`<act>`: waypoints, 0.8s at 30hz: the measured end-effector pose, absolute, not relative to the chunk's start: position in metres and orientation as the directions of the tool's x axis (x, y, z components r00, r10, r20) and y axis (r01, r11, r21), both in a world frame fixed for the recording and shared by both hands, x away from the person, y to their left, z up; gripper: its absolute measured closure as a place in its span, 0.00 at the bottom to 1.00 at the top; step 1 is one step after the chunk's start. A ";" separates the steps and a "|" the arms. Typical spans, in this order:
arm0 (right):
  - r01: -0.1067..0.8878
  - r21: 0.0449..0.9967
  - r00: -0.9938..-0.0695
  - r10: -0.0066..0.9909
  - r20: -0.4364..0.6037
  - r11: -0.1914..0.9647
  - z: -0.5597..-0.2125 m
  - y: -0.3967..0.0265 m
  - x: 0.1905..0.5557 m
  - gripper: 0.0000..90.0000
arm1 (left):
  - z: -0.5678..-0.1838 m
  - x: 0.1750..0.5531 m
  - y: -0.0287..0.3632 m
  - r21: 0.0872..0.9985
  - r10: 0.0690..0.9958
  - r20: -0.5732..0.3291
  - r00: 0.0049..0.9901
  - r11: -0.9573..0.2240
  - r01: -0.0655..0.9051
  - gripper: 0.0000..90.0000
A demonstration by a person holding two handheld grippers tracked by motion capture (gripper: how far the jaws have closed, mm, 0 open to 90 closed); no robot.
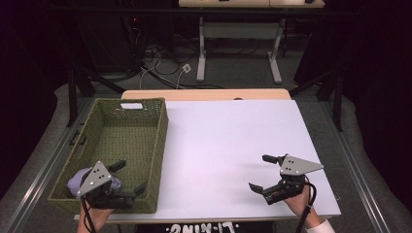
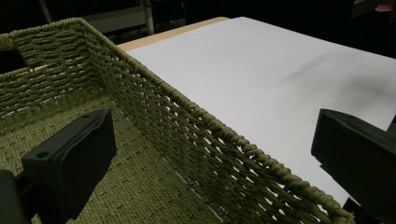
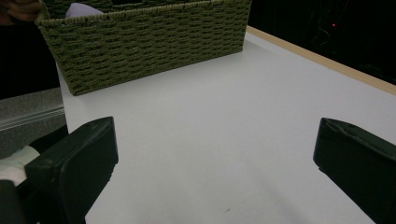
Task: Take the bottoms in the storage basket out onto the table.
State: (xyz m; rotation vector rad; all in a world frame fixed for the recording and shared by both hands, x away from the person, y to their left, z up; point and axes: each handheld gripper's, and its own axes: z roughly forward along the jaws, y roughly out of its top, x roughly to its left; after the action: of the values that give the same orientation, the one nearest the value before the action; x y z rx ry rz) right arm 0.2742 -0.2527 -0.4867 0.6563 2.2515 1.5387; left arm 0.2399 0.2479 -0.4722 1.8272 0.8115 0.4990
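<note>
Far left: olive-green woven rectangular basket sits on the white tabletop, its long side flush along the tabletop's left edge, a handle slot cut in its far wall. Left claw hangs over the basket's near right corner, released, jaws spread wide with nothing between them; in the left gripper view one jaw sits inside the basket, the other outside, straddling the right wall. A pale lilac rounded object shows just behind the left claw, at the basket's near end; what it is, cannot tell. Middle: bare white surface. Right: right claw held low over the tabletop near its front right corner, released, jaws wide apart, nothing gripped, pointing toward the basket, well apart from it.
</note>
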 end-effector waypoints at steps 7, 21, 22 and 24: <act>0.183 0.933 -0.836 0.549 -0.018 0.309 -0.487 -0.252 0.274 0.00 | -0.471 0.240 0.248 0.920 0.727 -0.033 0.686 -0.246 0.305 0.00; 0.187 0.932 -0.837 0.546 -0.015 0.312 -0.489 -0.251 0.275 0.00 | -0.466 0.246 0.247 0.907 0.718 -0.050 0.694 -0.258 0.332 0.00; 0.189 0.931 -0.837 0.548 -0.014 0.313 -0.489 -0.251 0.275 0.00 | -0.465 0.246 0.247 0.906 0.719 -0.047 0.694 -0.261 0.332 0.00; 0.191 0.931 -0.837 0.547 -0.012 0.312 -0.489 -0.251 0.275 0.00 | -0.463 0.247 0.247 0.904 0.721 -0.044 0.691 -0.265 0.334 0.00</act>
State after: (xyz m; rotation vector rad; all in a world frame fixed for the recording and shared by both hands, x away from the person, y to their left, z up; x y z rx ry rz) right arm 0.2752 -0.2508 -0.4894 0.6621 2.2588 1.5335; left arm 0.2467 0.2468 -0.4631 1.8655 0.8270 0.4675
